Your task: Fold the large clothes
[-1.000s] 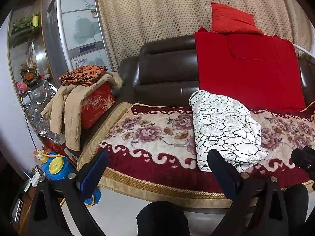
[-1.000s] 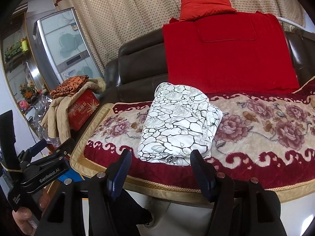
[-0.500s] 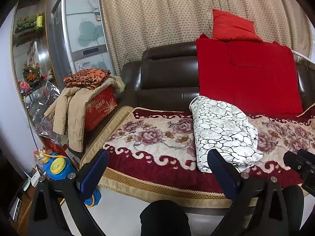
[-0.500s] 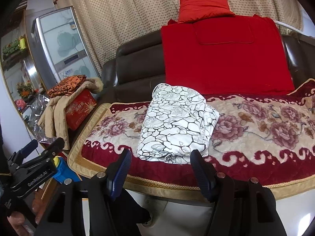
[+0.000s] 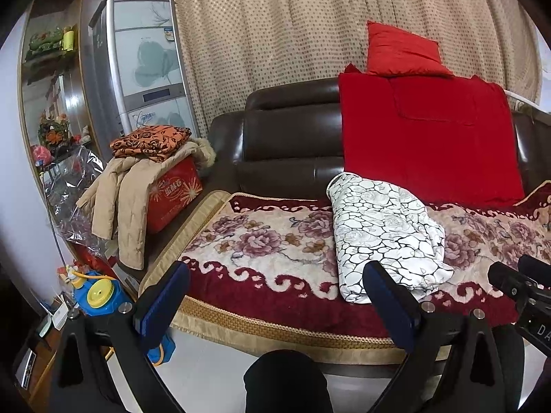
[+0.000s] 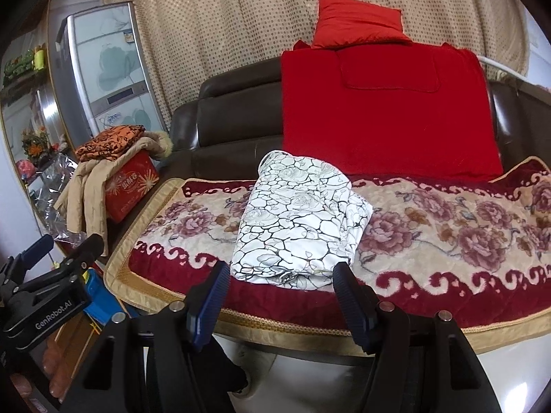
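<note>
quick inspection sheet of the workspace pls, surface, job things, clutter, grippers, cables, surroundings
surface: floral sofa cover on a dark leather sofa.
job's things: white patterned garment lies folded on the cover.
clutter: tan coat and orange cloth on a red box; blue-yellow toy on the floor.
grippers: left gripper and right gripper both open, empty, short of the garment.
cables: nothing seen.
surroundings: red blanket, red pillow, dotted curtain, fridge.
</note>
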`<state>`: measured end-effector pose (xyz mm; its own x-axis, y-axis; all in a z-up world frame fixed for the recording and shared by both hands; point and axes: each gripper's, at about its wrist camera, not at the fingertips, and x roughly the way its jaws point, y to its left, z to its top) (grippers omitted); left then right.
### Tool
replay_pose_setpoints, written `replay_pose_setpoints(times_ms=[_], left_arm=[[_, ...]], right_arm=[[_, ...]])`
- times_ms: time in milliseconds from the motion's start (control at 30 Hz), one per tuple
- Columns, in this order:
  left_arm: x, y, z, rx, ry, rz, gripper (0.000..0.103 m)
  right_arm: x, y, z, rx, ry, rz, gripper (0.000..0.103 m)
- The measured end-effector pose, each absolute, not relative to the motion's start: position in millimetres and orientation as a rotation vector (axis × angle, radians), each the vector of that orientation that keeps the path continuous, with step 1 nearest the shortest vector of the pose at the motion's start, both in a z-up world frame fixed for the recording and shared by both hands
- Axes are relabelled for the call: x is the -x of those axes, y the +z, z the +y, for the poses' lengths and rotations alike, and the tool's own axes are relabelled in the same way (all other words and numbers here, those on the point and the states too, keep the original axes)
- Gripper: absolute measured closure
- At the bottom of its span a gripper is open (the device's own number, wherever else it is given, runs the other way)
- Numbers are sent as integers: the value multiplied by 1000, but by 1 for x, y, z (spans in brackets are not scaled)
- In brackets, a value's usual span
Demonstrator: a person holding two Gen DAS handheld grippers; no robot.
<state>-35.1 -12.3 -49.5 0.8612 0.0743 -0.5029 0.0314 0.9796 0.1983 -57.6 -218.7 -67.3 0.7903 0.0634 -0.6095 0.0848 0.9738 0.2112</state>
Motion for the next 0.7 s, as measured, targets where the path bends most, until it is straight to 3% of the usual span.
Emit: replay_pose_setpoints(times_ms=[700], left_arm=[[48, -42, -20, -217, 20, 509, 3]], right_arm=[[70, -57, -213, -136, -98, 597, 37]])
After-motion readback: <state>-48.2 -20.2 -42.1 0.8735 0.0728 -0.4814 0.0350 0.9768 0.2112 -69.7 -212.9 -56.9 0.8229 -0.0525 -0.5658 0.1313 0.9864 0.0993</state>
